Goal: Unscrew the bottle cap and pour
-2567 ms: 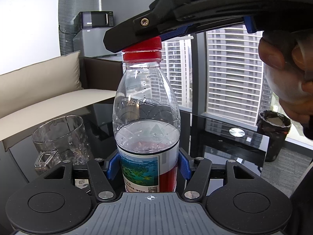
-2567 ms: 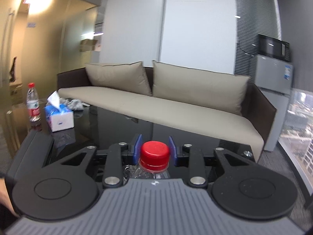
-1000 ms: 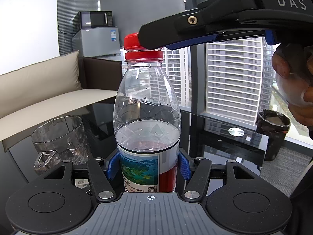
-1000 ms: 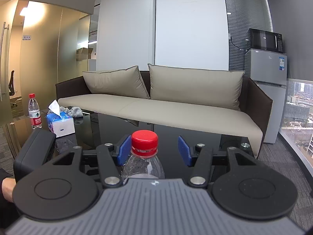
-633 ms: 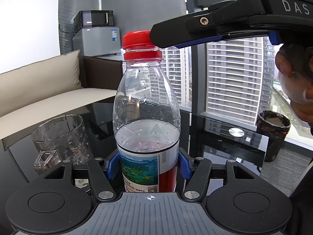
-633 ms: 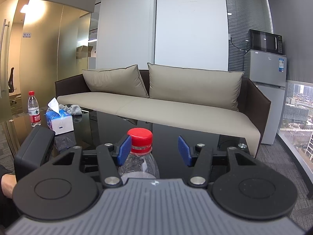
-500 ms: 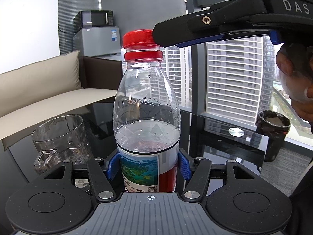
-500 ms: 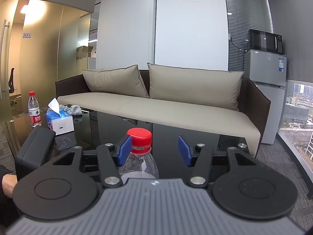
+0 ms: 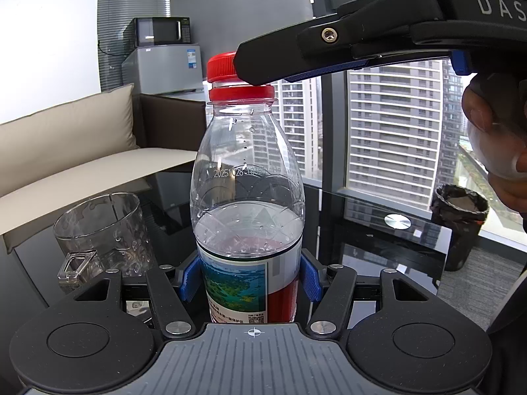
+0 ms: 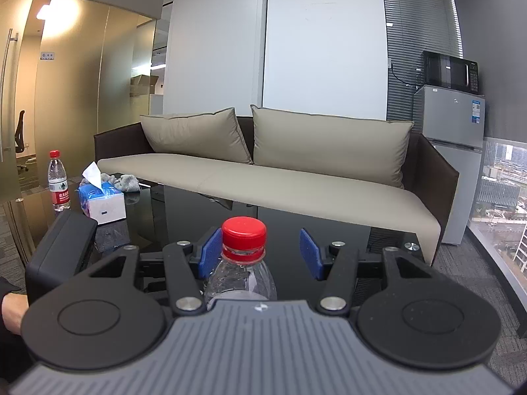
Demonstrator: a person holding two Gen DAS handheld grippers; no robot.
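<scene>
1. Two grippers work on one clear plastic water bottle with a printed label and a red screw cap (image 9: 246, 177). It stands upright on the surface, about half full.
2. Left gripper (image 9: 249, 279) is clenched on the bottle's labelled lower body, blue pads pressed against both sides.
3. Right gripper (image 10: 260, 253) is released around the red screw cap (image 10: 244, 232): one blue pad sits just beside the cap, the other stands well apart.
4. Handling, as a judgement: the thin plastic wall looks soft and would dent under a hard squeeze, and the water gives it moderate weight. The ribbed cap is stiff and is the best place to grip for twisting; the labelled band is a sound place to hold the body.
5. Clear glass mug with a handle (image 9: 102, 230) waits just beside the bottle.
6. Glossy black glass surface (image 9: 378, 230) looks smooth and probably slippery.
7. Room: a beige sofa (image 10: 280, 177), a small fridge topped by a microwave, a tissue box, a second bottle, and tall windows facing apartment towers.
</scene>
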